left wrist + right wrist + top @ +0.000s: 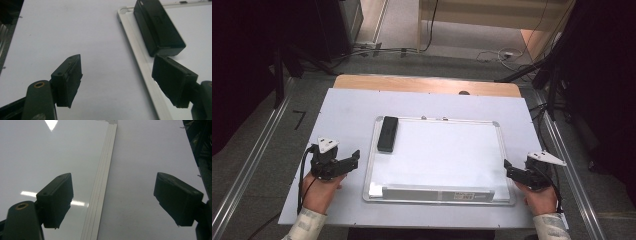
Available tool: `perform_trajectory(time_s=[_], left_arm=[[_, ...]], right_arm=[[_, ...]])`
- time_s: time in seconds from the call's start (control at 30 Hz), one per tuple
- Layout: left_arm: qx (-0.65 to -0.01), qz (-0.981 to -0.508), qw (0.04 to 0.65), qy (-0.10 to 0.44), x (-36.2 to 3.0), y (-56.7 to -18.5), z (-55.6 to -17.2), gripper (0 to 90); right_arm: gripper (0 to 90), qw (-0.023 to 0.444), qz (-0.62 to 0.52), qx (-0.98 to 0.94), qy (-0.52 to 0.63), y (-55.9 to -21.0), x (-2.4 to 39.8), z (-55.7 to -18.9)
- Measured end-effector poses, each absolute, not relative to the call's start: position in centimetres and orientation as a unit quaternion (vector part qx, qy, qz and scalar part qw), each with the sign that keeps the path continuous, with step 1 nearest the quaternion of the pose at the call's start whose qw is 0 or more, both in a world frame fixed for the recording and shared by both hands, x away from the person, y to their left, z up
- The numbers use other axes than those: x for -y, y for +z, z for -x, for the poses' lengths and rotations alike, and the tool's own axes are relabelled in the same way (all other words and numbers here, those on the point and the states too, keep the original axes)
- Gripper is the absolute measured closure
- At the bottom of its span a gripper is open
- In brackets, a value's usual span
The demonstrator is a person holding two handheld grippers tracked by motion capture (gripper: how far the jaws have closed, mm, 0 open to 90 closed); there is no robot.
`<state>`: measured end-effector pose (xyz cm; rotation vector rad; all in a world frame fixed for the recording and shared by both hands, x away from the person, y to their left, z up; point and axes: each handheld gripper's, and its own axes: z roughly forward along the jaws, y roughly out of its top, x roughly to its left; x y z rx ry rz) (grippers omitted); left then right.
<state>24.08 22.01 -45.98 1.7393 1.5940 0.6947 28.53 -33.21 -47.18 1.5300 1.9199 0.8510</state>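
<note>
Eraser [387,133] is the thing to watch: a black block lying flat on the whiteboard [447,160], tucked into the board's far left corner, long side running along the left frame rail. Nothing touches it.

Left gripper [354,159] sits just off the board's left edge, nearer the person than the eraser, and it points in toward the board. In the left gripper view its jaws stand apart with bare table and the board's rail between them, nothing gripped; the eraser [157,27] lies just beyond the tip of the jaw that hangs over the rail. So this reads as the approach to a pick-up, with contact not yet made.

Right gripper [507,167] waits at the board's right edge, close to its near corner. Jaws are wide apart there too, empty, straddling the board's frame [100,202] in the right gripper view, with glossy board on one side and table on the other. It looks like the idle hand for now, perhaps placed to steady the board.

Next move, as I judge it: the left gripper has to travel on past the rail toward the far left corner, line its jaws up across the eraser's narrow width, lower until the pads flank the sides, then close. The gap looks about wide enough, but it may want a touch more. Coming in skewed could push the eraser along the slick surface instead of catching it.
</note>
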Motion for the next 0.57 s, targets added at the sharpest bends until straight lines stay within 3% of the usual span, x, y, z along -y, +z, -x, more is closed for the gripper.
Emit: perform_trajectory(time_s=[0.57], left_arm=[[-0.644, -0.646, 0.322, 0.253, -25.4, -48.0, -22.8, 24.3]], right_arm=[[14.6, 0.271, -0.578, -0.702, 0.316, -47.1, 34.1, -28.4]])
